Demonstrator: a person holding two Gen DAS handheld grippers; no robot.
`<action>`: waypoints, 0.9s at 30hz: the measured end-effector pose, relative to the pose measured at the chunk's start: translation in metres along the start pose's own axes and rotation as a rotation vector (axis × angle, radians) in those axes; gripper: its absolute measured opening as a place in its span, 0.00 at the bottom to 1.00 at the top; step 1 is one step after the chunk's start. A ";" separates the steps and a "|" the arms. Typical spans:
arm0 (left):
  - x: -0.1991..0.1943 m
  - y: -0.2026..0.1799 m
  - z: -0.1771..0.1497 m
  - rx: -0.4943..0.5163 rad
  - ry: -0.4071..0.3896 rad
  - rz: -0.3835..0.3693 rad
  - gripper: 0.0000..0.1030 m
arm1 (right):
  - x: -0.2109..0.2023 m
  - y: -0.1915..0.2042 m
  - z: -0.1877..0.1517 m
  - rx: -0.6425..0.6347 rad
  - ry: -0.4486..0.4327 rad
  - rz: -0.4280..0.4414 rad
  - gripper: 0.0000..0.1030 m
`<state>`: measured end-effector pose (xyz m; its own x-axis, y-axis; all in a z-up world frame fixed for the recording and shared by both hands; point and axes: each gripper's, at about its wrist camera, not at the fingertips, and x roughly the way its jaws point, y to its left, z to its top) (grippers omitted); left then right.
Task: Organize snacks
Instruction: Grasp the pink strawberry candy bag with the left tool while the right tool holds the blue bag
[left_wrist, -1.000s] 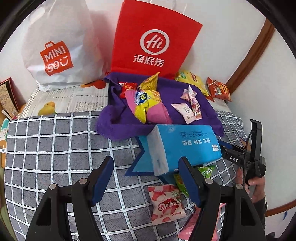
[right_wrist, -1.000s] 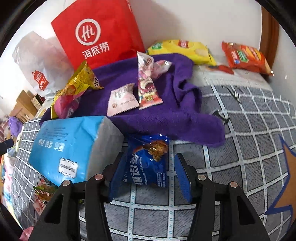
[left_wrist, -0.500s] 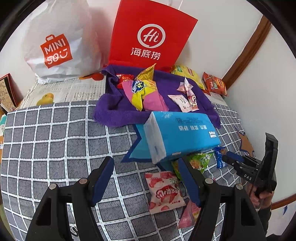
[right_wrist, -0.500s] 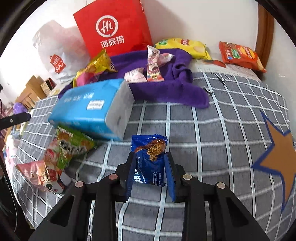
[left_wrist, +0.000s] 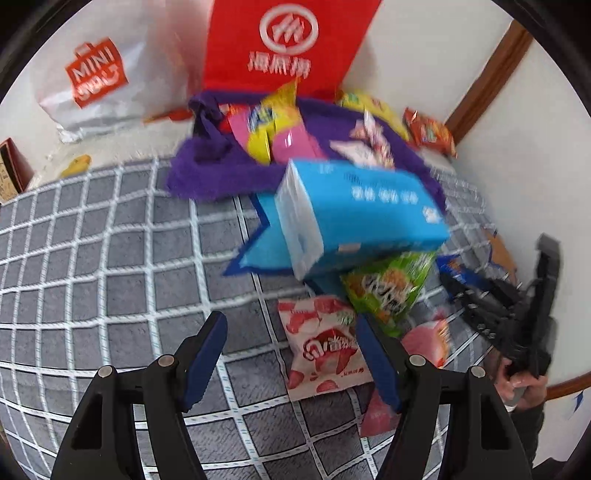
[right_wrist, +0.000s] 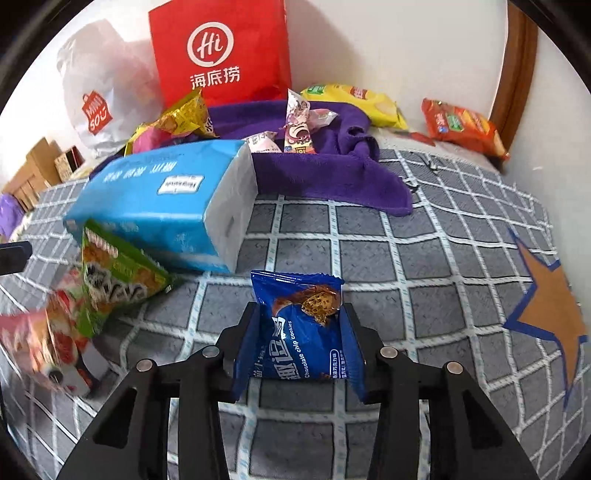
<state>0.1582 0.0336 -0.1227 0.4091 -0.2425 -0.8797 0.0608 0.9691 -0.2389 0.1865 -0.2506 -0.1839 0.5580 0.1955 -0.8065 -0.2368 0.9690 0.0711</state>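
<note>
1. Cookie packet (right_wrist: 301, 328): blue, upright between your right gripper (right_wrist: 299, 349) pads, which touch both its sides while the jaws are opening, above the checked blanket (right_wrist: 424, 266).
2. Left gripper (left_wrist: 290, 356): your jaws stand half open, empty, over a strawberry packet (left_wrist: 321, 347).
3. Tissue pack (left_wrist: 354, 218): behind, resting on a green packet (left_wrist: 388, 288).

We saw a grey blanket (right_wrist: 369, 236) with white checks, a purple towel (right_wrist: 332, 177), a red bag (right_wrist: 221, 51).
</note>
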 end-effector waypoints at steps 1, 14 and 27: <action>0.006 -0.001 -0.001 0.003 0.010 0.002 0.68 | -0.002 0.000 -0.003 -0.011 -0.001 -0.009 0.41; 0.036 -0.019 -0.007 0.072 0.002 0.014 0.70 | -0.006 -0.007 -0.011 0.013 -0.009 -0.004 0.45; 0.015 0.013 -0.015 0.039 -0.022 0.050 0.44 | -0.006 -0.006 -0.010 0.015 -0.008 -0.004 0.45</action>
<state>0.1518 0.0419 -0.1450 0.4320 -0.1930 -0.8810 0.0751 0.9811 -0.1781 0.1764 -0.2594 -0.1858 0.5650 0.1926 -0.8023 -0.2225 0.9719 0.0766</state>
